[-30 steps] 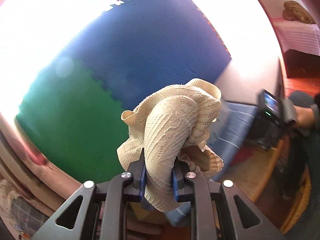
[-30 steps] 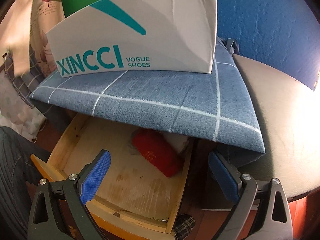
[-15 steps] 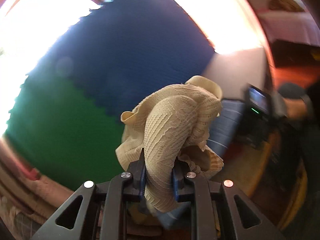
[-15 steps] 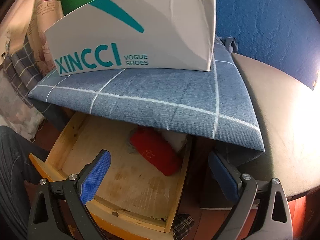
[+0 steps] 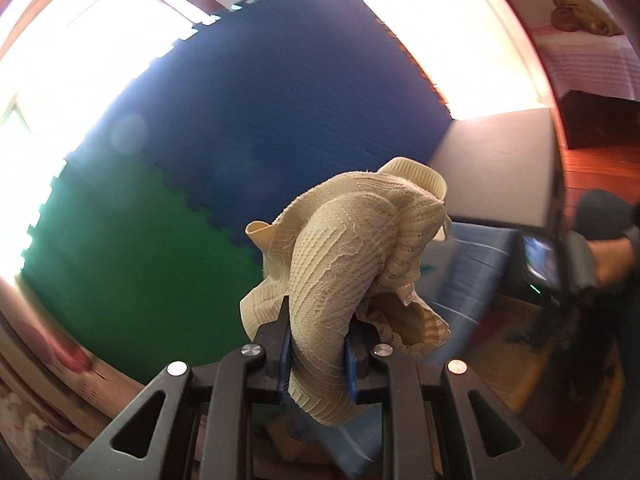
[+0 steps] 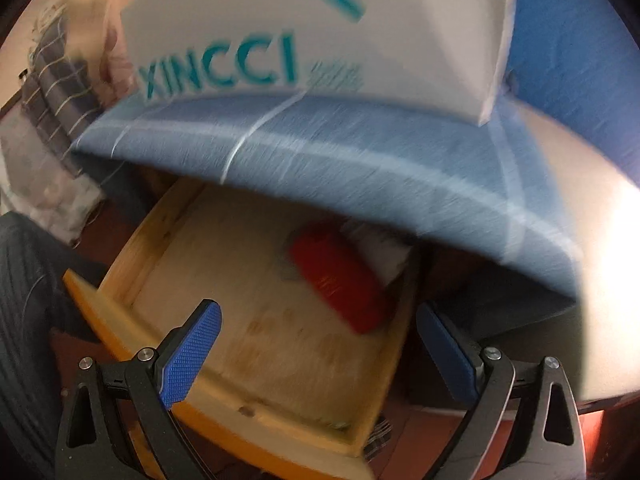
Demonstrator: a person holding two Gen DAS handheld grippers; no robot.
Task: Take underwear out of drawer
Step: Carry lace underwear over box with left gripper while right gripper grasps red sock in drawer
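Note:
My left gripper (image 5: 316, 356) is shut on cream lace underwear (image 5: 344, 256), held up in the air in front of the blue and green foam wall mats. My right gripper (image 6: 316, 340) is open and empty, hovering above the open wooden drawer (image 6: 256, 412). In the drawer a folded red garment (image 6: 340, 280) lies at the back right beside a white item (image 6: 380, 252), partly hidden under the blue cushion. The right gripper also shows in the left wrist view (image 5: 560, 268), blurred, at the right.
A blue checked cushion (image 6: 360, 172) overhangs the drawer's back, with a white XINCCI shoe box (image 6: 320, 32) on it. A grey tabletop (image 6: 580, 200) lies to the right. The person's dark trouser leg (image 6: 24, 300) is at the left. Checked cloth (image 6: 60, 80) hangs far left.
The left gripper has swung the underwear a little, so the wall mats shifted in view. The right gripper has moved closer to the drawer and cushion, and its view is motion blurred.

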